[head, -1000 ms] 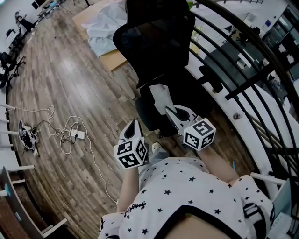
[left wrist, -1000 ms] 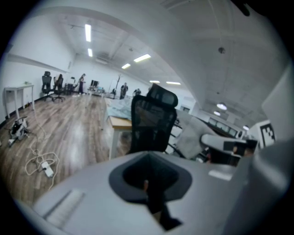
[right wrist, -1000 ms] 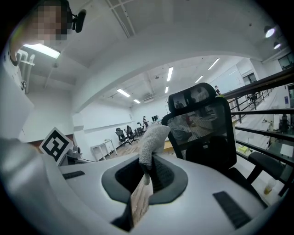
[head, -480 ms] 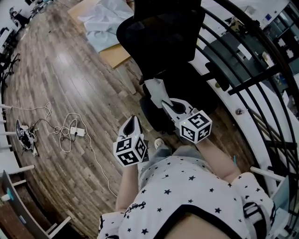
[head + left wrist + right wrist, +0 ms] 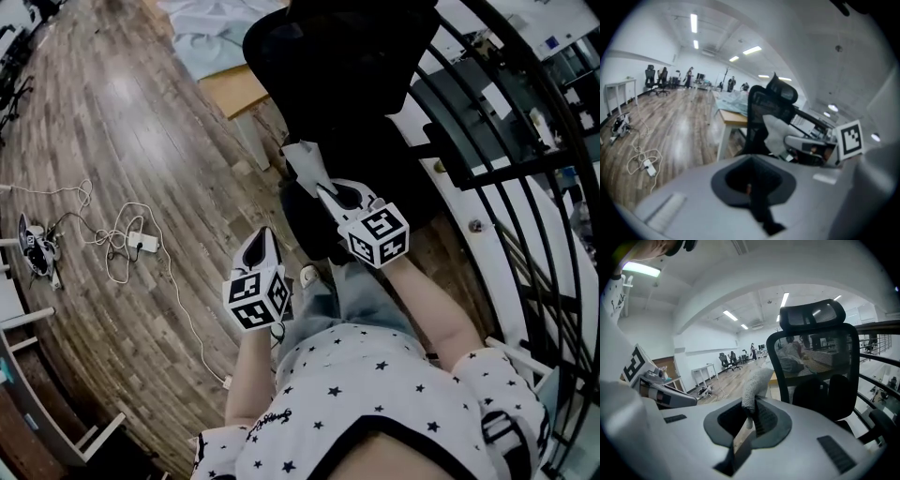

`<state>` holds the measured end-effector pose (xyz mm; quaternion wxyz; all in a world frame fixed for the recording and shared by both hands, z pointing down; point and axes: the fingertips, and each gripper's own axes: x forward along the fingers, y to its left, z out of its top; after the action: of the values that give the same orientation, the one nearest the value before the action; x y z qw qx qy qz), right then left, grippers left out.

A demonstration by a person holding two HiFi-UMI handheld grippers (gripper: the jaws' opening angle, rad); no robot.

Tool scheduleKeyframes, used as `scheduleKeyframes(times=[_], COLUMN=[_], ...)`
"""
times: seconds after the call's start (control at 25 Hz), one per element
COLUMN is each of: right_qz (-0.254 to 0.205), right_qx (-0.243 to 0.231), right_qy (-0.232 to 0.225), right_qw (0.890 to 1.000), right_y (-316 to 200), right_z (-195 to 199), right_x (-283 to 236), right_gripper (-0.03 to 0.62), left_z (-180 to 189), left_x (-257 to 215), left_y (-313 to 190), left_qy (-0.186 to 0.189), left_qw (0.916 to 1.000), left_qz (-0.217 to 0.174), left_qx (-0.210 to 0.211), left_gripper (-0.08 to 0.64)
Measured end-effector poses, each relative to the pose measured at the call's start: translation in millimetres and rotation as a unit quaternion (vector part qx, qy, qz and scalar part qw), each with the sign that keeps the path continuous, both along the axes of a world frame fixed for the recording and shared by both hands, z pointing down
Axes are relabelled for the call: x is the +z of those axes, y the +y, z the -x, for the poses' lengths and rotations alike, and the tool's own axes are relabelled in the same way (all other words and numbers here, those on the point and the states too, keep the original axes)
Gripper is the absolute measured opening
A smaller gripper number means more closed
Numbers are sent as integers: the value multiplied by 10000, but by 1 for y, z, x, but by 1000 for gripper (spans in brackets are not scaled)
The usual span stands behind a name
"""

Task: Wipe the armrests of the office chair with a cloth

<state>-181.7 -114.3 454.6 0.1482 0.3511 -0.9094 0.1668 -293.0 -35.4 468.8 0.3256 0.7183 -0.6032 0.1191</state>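
Approach step, I judge: the right tool (image 5: 747,420) pinches a pale grey textured cloth (image 5: 754,379) just ahead of it, short of the black mesh office chair (image 5: 811,357). The left tool (image 5: 752,187) is pressed together, empty. Next, the cloth needs lowering onto a black padded armrest (image 5: 882,422).

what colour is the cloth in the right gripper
The cloth is pale grey-white, and shows best in the right gripper view.

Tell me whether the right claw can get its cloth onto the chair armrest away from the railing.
Probably yes. The right claw is shut on the cloth, whose free end hangs right at that armrest. Nothing stands between; the left claw is off to the side.
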Motion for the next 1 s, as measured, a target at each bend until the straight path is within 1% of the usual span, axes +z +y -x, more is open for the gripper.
scheduleKeyframes(times=[0.24,0.48,0.64,0.8,1.0], right_qz=[114,153,146,132,5], right_qx=[-303,-602,-835,-1081,-1307], right_qy=[546,1115,1574,1905,2370], right_qw=[9980,9918,9839,9756,9627], right_y=[-27,-48,-54,-58,-64], right_z=[8,17,20,26,30], right_x=[45,87,118,144,170], right_gripper=[29,29,29,29,29], left_z=[-1,1,1,2,1], left_x=[22,40,52,65,77], left_y=[-5,-11,-12,-10,-10], left_qy=[84,90,72,104,132], left_qw=[9995,9986,9979,9965,9953], left_qz=[206,361,478,631,750], left_qx=[-234,-369,-421,-529,-591], left_gripper=[3,3,3,3,3])
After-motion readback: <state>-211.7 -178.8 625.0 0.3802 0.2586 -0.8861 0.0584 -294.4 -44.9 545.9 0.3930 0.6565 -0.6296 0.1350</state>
